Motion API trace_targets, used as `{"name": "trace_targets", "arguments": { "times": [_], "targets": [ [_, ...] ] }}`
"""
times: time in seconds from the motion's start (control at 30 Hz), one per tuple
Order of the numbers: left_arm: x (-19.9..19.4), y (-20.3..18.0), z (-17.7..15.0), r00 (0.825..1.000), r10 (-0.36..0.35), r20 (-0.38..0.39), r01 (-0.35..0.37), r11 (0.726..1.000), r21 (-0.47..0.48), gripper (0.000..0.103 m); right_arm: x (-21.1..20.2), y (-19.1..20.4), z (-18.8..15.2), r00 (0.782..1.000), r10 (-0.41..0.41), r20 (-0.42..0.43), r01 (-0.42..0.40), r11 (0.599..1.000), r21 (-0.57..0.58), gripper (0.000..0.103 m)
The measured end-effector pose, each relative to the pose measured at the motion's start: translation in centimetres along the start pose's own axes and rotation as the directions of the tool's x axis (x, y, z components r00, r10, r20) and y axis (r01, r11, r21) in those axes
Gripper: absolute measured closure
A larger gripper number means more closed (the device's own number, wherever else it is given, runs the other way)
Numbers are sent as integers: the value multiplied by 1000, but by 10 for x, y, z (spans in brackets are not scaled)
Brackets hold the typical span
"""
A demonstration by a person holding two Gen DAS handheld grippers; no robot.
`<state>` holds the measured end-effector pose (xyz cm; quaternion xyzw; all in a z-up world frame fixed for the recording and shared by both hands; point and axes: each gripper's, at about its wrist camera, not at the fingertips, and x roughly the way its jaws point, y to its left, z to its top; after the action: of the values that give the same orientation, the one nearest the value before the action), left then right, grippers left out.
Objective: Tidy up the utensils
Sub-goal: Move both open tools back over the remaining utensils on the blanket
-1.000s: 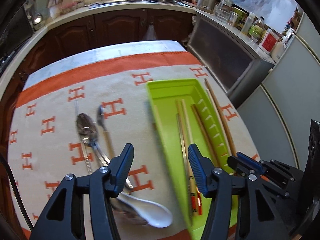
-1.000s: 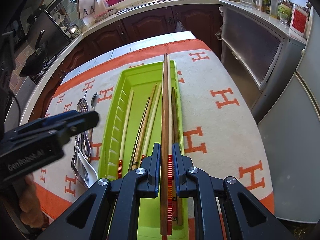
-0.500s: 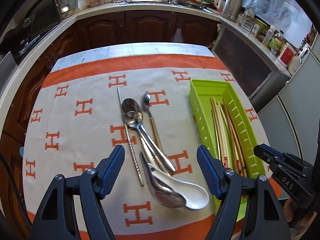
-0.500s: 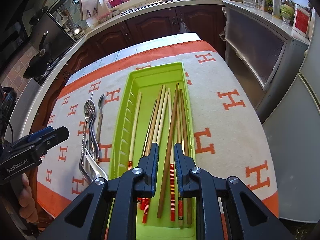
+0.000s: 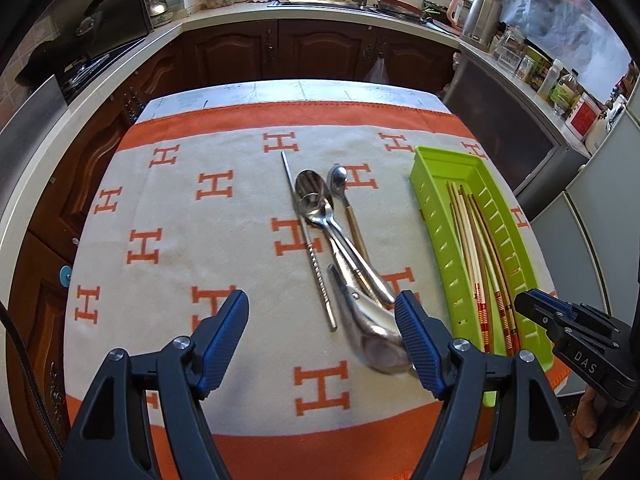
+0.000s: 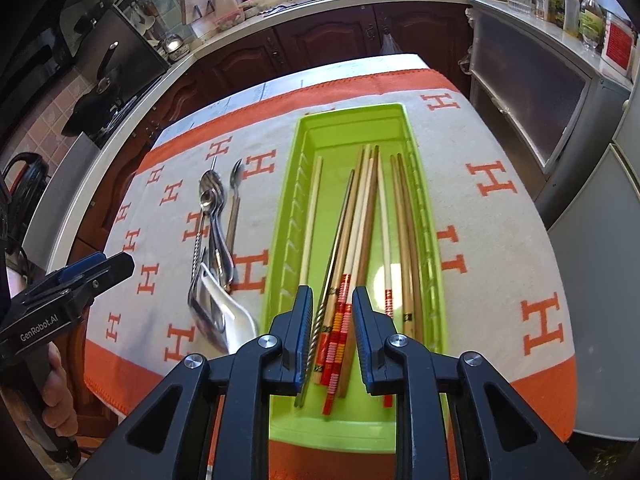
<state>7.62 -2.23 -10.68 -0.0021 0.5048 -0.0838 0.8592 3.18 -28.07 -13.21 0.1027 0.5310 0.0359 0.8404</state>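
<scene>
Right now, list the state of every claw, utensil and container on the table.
Left claw: open, empty, above the cloth.
Right claw: open, empty, above the tray's near end.
Green tray: flat on the cloth, holding chopsticks.
Chopsticks: lying loose lengthwise in the tray.
Metal spoons: piled on the cloth.
White spoon: on the cloth, against the pile.

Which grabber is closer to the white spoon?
Left. The left gripper hovers right above the white spoon, jaws wide open. The right gripper is off to the side, over the green tray.
</scene>
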Motion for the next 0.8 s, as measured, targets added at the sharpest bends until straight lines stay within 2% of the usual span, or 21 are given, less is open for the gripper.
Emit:
{"name": "trace_targets", "arguments": {
  "times": [0.5,0.8],
  "targets": [
    [-5,33,-17,1000,2,-17,-2,999,-32,29,-3,58,-10,1000,-6,-26,2,990,-142,83],
    [12,45,-15,998,-33,-48,31,998,-47,29,5,91,3,999,2,-44,-11,979,-202,82]
  ]
}}
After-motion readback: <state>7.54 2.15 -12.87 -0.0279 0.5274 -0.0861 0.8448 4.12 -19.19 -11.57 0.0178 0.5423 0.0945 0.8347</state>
